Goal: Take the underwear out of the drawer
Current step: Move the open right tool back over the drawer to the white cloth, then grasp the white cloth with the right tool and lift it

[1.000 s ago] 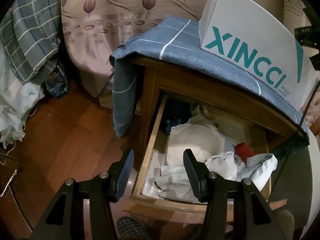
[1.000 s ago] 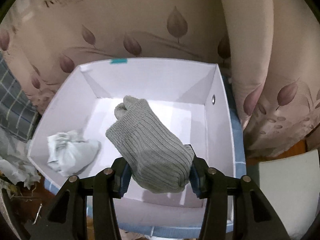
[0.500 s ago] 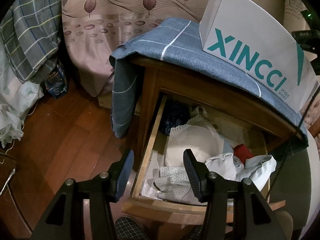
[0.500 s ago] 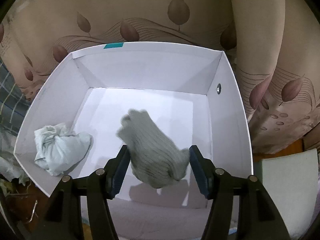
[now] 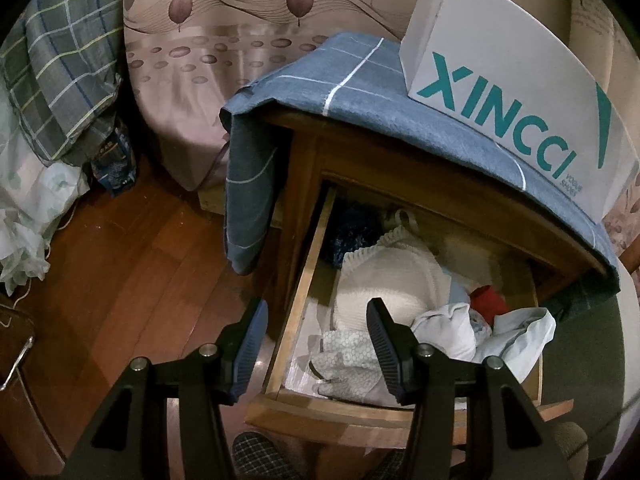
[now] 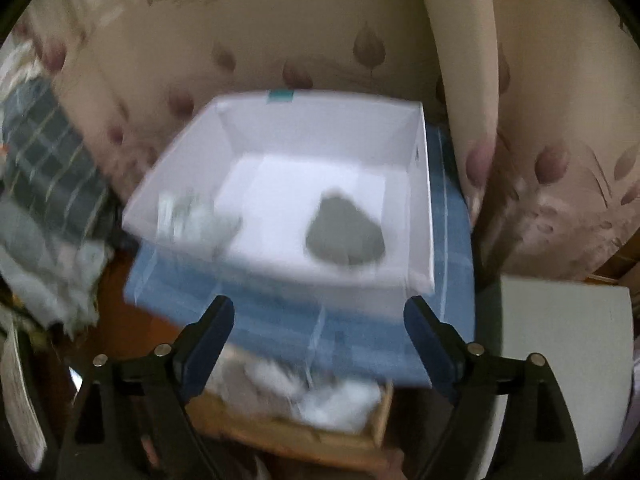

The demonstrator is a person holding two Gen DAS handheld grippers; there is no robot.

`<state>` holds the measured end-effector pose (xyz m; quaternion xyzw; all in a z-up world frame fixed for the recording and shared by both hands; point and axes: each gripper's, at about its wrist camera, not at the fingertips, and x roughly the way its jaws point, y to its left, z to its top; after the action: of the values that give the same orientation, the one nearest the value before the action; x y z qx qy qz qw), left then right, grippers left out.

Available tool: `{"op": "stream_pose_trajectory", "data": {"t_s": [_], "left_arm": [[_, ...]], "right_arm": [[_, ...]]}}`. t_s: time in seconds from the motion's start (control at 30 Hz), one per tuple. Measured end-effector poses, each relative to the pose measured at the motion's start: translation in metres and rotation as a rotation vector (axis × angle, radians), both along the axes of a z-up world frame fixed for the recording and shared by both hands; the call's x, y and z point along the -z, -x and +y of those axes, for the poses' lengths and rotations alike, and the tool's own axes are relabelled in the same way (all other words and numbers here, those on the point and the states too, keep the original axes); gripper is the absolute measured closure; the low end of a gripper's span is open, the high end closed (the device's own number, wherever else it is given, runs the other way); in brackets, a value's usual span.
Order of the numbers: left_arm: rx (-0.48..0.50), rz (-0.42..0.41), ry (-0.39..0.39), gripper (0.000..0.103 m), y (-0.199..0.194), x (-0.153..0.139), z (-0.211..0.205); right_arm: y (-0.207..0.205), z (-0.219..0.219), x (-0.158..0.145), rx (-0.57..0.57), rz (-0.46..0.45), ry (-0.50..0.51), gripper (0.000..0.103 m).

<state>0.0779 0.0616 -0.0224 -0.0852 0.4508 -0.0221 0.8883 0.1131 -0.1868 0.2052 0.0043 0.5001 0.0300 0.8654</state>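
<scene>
The right gripper (image 6: 318,334), fingers now wide and withdrawn, has released the grey knit garment (image 6: 346,236) into the white box (image 6: 422,208), completing one transfer; the left gripper (image 5: 316,340) hangs wide over the open drawer (image 5: 296,312).

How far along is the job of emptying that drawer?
Two pieces, a grey one and a pale one, already lie in the white box. Both grippers, left gripper and right gripper, are open and empty. Several garments remain in the drawer.

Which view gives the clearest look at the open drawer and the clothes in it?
The left wrist view: the open drawer sits sharp, centre frame, with its heaped clothes clearly separable. The right wrist view catches only its blurred front edge at the bottom, between that gripper's jaws.
</scene>
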Motion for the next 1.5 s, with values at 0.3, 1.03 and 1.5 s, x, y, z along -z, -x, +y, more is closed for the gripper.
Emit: {"op": "stream_pose_trajectory", "data": {"t_s": [0.3,1.03,1.5], "left_arm": [[-0.005,0.013,0.011,0.050,-0.001,0.001,0.002],[0.004,0.039,0.054,0.050,-0.006,0.005,0.004],[0.003,0.054,0.056,0.050,-0.008,0.008,0.002]], "right_arm": [[0.039,-0.022,0.125,0.103,0.340,-0.026,0.015],[0.000,0.000,0.299,0.416,0.532,-0.042,0.012],[-0.002,-0.006,0.320,0.397,0.587,-0.081,0.037]]}}
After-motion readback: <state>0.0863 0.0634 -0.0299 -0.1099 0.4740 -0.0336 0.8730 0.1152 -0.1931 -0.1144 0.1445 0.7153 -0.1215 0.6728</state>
